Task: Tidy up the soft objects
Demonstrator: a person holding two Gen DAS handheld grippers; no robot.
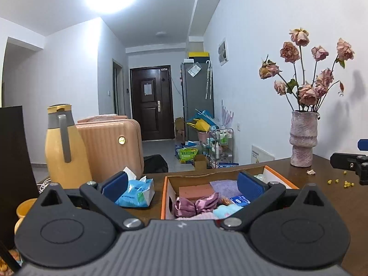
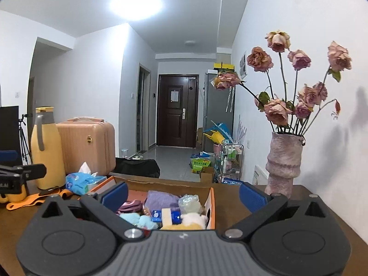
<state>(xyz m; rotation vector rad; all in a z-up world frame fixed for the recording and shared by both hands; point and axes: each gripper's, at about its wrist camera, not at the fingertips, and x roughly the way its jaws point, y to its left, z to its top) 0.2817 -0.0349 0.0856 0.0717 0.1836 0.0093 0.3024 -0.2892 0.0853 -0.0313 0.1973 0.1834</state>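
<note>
An orange-rimmed cardboard box (image 1: 163,197) stands on the brown table, filled with soft things. In the left wrist view these are a purple satin bow (image 1: 195,204), a brown block (image 1: 195,191), a lilac towel (image 1: 224,185) and a light-blue plush (image 1: 226,210). My left gripper (image 1: 182,184) hangs open just before the box, nothing between its blue pads. The right wrist view shows the same box (image 2: 212,207) with the lilac towel (image 2: 161,199), a clear bubble-wrap bundle (image 2: 188,203) and a white plush (image 2: 193,218). My right gripper (image 2: 184,194) is also open and empty.
A blue tissue pack (image 1: 135,193) lies left of the box, with a yellow thermos jug (image 1: 64,145) and a pink suitcase (image 1: 110,147) behind it. A pink vase of dried roses (image 1: 302,138) stands at the right. An orange strap (image 2: 27,201) lies at the left.
</note>
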